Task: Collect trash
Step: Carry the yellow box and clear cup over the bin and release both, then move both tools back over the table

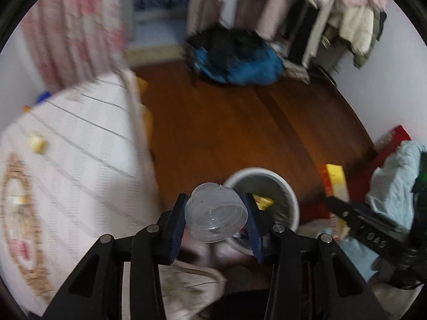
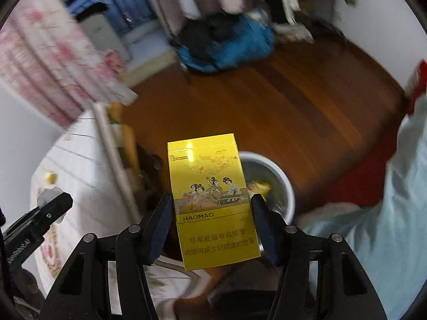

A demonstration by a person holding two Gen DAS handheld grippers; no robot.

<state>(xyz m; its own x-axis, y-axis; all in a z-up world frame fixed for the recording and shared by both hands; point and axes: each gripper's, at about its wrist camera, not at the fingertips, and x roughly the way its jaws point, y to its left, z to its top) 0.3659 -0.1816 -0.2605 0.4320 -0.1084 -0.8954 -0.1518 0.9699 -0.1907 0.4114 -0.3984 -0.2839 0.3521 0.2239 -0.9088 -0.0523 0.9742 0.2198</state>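
Gripping a clear plastic container (image 1: 216, 214) between its blue-padded fingers, the left tool (image 1: 217, 222) is held just short of the waste bin (image 1: 292, 200) on the wooden floor (image 1: 240, 133). The container is seen as a shallow, round, translucent tub with a ribbed rim, light and likely slippery, tilted so that its open mouth faces the camera. The right tool (image 2: 212, 225) is clamped on a yellow cigarette pack (image 2: 213, 202), a flat, glossy rectangular carton printed with painted figures and the word HAOMAO, held upright with the bin (image 2: 289, 194) just behind it.

The bin is round, pale-rimmed and lined with a dull film; a crumpled yellow wrapper (image 1: 263, 202) is already lodged inside, so part of the collecting is judged done. Two pieces are in hand and not yet dropped. More appears left: small yellowish scraps (image 1: 38, 144) are lying on the white quilted bed (image 1: 93, 160), whose cover is soft and ridged with grey stripes. What these scraps are cannot be told through the blur. Beyond, a blue and black heap of fabric (image 1: 237, 58) is slumped on the floor.
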